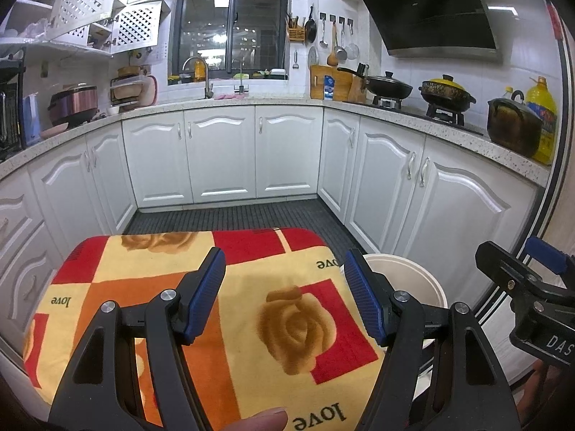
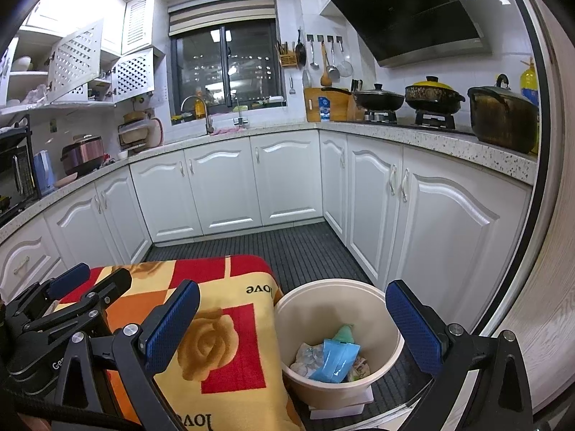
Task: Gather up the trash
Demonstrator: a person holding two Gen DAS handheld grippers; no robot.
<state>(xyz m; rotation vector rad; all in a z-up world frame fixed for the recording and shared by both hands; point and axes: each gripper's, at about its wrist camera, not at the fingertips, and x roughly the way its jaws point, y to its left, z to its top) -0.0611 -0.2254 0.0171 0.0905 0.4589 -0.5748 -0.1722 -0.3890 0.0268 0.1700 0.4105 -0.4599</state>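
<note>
Left wrist: left claw (image 1: 284, 294) agape, empty

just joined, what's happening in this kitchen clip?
A person holds a gripper in each hand over a patterned cloth. The left gripper and the right gripper are both open and empty. Nothing lies on the visible part of the cloth. Beside it, a cream bin on the floor already holds trash: a blue wrapper and crumpled paper.
</note>
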